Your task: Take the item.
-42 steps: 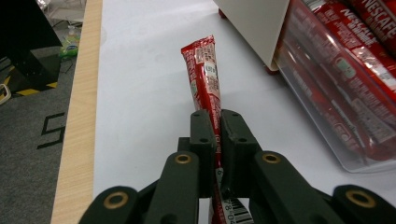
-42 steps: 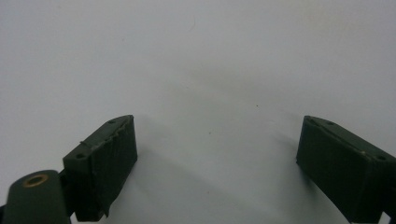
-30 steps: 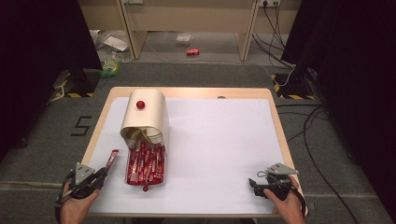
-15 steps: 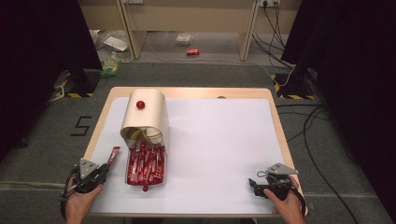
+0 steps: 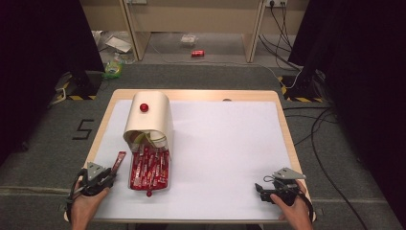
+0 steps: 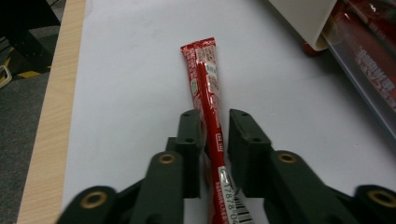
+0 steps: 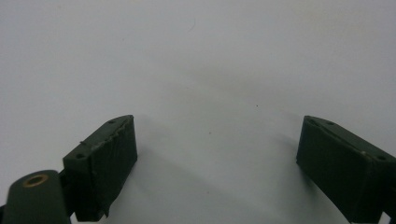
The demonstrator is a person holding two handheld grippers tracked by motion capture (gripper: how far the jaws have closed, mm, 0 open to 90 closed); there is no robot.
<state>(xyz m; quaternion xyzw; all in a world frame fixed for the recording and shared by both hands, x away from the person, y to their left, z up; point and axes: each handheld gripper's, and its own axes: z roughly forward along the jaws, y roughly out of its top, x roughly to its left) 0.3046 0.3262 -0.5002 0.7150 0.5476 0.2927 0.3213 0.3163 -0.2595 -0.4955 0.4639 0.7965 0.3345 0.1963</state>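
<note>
Two grippers were at the near edge of the table (image 5: 191,95), one in each hand. The left gripper (image 6: 215,135), at about seven o'clock on the white sheet (image 5: 225,143), had just been opening its jaws: in the left gripper view one red stick sachet (image 6: 208,88) lay between them, a gap showing on the right side while the left pad stood close against the wrapper, too close to tell whether it touched. That sachet pointed toward twelve o'clock in that view, flat on the sheet, its near end with the barcode cut off by the bottom edge. In the high view the same sachet (image 5: 118,162) lay just left of the tray. The right gripper (image 7: 217,154), at about five o'clock, rested with its jaws spread wide over bare white sheet. One clear tray (image 5: 165,179) of red sachets (image 5: 148,165) sat at about eight o'clock from the table's middle; the sachets were too packed and small to count. One cream curved cover (image 5: 151,117) with one red knob (image 5: 143,107) lay tipped over the tray's far end, hiding what sat beneath it, where something yellowish could not be made out. A second red knob (image 5: 149,193) showed at the tray's near edge. Beyond the table one red can (image 5: 197,53) lay on the floor.
</note>
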